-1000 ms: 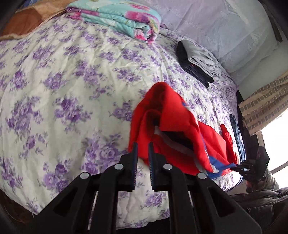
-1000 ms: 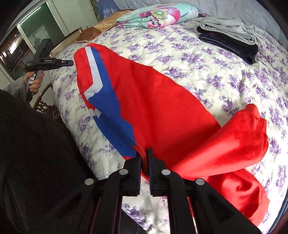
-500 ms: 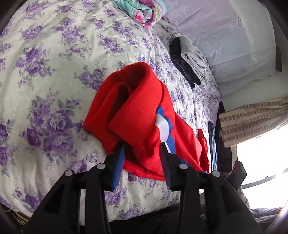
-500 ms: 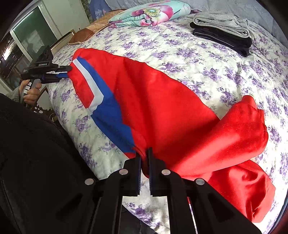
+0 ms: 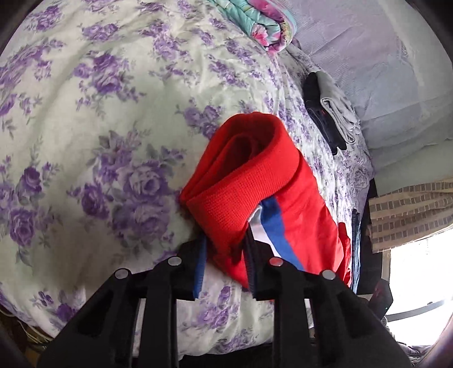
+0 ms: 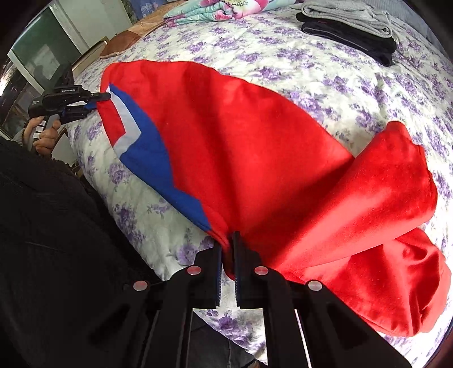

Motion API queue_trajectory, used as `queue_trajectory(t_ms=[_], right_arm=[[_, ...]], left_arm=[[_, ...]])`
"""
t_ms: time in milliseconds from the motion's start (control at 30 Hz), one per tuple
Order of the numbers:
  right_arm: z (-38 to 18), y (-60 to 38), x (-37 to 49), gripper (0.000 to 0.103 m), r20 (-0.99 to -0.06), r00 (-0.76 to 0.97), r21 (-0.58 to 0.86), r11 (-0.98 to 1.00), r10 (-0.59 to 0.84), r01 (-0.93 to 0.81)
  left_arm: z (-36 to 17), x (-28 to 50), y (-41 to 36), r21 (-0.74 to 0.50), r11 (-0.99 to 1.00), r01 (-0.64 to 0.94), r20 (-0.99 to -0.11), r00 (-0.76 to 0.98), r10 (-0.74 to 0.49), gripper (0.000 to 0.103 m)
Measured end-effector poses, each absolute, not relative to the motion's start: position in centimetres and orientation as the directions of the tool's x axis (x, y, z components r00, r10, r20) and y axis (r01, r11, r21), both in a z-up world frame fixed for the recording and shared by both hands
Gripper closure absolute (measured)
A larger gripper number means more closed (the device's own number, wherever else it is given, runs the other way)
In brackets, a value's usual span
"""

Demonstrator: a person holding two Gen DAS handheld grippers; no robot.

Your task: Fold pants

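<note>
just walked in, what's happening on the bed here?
A person with a handheld gripper in each hand is folding red pants on a floral bedspread. The right gripper is shut on the edge of the pants near the blue stripe. The left gripper has its jaws open around the bunched waistband end, not yet clamped. The pants lie rumpled, with no neat fold yet.

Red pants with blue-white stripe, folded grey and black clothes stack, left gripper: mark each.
Red pants with blue-white stripe (image 6: pixel 240 147): right wrist view, flat red panel.
Folded grey and black clothes stack (image 6: pixel 348 25): right wrist view, grey top layer.
Left gripper (image 5: pixel 225 254): left wrist view, between fingertips.
</note>
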State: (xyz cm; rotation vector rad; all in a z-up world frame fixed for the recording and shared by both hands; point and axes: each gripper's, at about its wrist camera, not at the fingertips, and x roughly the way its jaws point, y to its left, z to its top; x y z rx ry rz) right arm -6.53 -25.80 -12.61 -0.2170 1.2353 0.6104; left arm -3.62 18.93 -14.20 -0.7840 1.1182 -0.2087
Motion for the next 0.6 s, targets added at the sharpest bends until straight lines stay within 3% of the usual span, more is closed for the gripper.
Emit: queue_trajectory(t_ms=[167, 300, 433, 533, 600], right_arm=[[-12.8, -25.7, -6.6, 0.096, -0.925, 0.203, 0.173, 0.833, 0.32, -0.525], [-13.2, -25.8, -6.7, 0.096, -0.922, 0.214, 0.178, 0.845, 0.322, -0.504], [-13.5, -26.2, -6.7, 0.096, -0.917, 0.222, 0.193, 0.857, 0.331, -0.478], [-13.5, -26.3, -6.6, 0.096, -0.917, 0.22, 0.2, 0.859, 0.334, -0.47], [-13.5, -26.4, -6.6, 0.096, -0.917, 0.217, 0.202, 0.859, 0.335, -0.471]], left_arm=[[-11.4, -4.6, 19.7, -0.593, 0.782, -0.19, -0.761, 0.45, -0.468, 0.062], [-7.9, -5.2, 19.8, -0.519, 0.846, -0.121, -0.768, 0.499, -0.4, 0.063], [-5.7, -4.2, 17.7, -0.593, 0.805, -0.002, -0.69, 0.517, -0.507, 0.062], [-7.5, -2.3, 13.6, -0.544, 0.836, 0.062, -0.737, 0.442, -0.512, 0.06], [-10.0, -1.0, 12.1, -0.461, 0.886, 0.051, -0.796, 0.417, -0.438, 0.06]])
